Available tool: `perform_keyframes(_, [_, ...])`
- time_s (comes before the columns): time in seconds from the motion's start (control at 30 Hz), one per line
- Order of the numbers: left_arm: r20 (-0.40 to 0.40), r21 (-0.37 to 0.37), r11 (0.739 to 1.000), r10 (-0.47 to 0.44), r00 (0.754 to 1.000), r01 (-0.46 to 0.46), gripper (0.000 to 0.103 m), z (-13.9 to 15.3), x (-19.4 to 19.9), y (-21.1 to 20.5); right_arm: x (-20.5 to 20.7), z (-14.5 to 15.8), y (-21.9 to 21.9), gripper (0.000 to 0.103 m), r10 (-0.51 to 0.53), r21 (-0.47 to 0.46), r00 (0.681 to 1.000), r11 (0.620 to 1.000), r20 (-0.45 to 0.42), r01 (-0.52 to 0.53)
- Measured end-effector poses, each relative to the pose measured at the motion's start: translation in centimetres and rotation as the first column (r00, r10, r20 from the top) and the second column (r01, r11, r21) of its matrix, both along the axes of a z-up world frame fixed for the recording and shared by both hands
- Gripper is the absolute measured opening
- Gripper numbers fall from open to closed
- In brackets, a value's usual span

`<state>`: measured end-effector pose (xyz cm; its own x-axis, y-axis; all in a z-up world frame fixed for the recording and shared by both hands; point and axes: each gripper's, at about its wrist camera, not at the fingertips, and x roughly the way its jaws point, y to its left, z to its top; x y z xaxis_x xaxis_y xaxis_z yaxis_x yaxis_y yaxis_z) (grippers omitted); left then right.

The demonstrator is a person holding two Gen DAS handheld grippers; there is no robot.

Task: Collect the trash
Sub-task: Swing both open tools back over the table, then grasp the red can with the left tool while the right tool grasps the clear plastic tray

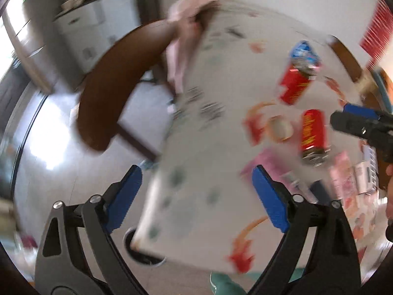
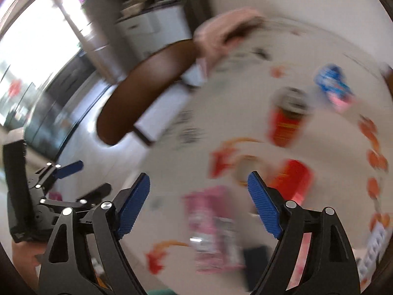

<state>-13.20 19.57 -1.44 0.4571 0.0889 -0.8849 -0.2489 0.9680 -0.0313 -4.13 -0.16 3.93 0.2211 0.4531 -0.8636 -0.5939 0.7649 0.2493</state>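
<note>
Two red cans lie among the litter on the desk (image 1: 221,98), which wears a pale cloth printed with orange and grey motifs. From the left wrist view, the upper red can (image 1: 296,83) sits just below a blue wrapper (image 1: 304,51), and the lower red can (image 1: 313,135) lies on its side nearer the camera, with a pink packet (image 1: 270,164) close by and more printed packets toward the right edge. A brown chair (image 1: 118,86) with a pink cloth (image 1: 181,36) over it stands at the desk's far side. The left claw (image 1: 196,196) hovers above the desk corner, its blue pads spread wide and gripping nothing. The right claw (image 1: 353,120) pokes in from the right.

From the right wrist view, heavily blurred, the right claw (image 2: 199,204) is likewise spread wide and empty, hanging over the pink packet (image 2: 213,226); the nearer red can (image 2: 292,179) shows just beyond its right pad, the farther one (image 2: 287,120) higher up, the blue wrapper (image 2: 334,86) past that. The left claw (image 2: 73,172) is visible at the left edge.

The cans are probably empty, so light, thin-walled and apt to roll or dent; a grip across the middle of the barrel looks safest. The packets would be soft and crinkly, best pinched at an edge.
</note>
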Motion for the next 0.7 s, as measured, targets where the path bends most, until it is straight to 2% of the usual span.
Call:
perform_keyframes(0.13, [-0.014, 0.016, 0.989, -0.148, 0.989, 0.148, 0.093, 0.1, 5.1, -5.0, 2.8, -2.3, -5.1, 0.084, -0.127, 0.006, 0.988, 0.992, -0.092, 0.128])
perform_keyframes(0.3, [-0.052, 0.012, 0.972, -0.234, 0.971, 0.235, 0.093, 0.3, 10.4, -9.3, 4.4, -3.6, -8.4, 0.084, -0.207, 0.045, 0.962, 0.975, -0.176, 0.218])
perform_keyframes(0.5, [-0.088, 0.032, 0.952, -0.302, 0.949, 0.306, 0.093, -0.1, 14.3, -11.3, 5.4, -4.5, -9.2, 0.084, -0.233, 0.038, 0.949, 0.969, -0.213, 0.246])
perform_keyframes(0.6, [-0.108, -0.003, 0.943, -0.332, 0.937, 0.334, 0.093, -1.1, 16.3, -11.4, 5.9, -5.1, -10.0, 0.084, -0.293, 0.018, 0.929, 0.952, -0.226, 0.305])
perform_keyframes(0.7, [-0.120, 0.007, 0.922, -0.384, 0.915, 0.388, 0.093, -2.2, 18.0, -11.9, 6.5, -6.0, -10.8, 0.083, -0.377, -0.024, 0.901, 0.924, -0.215, 0.381])
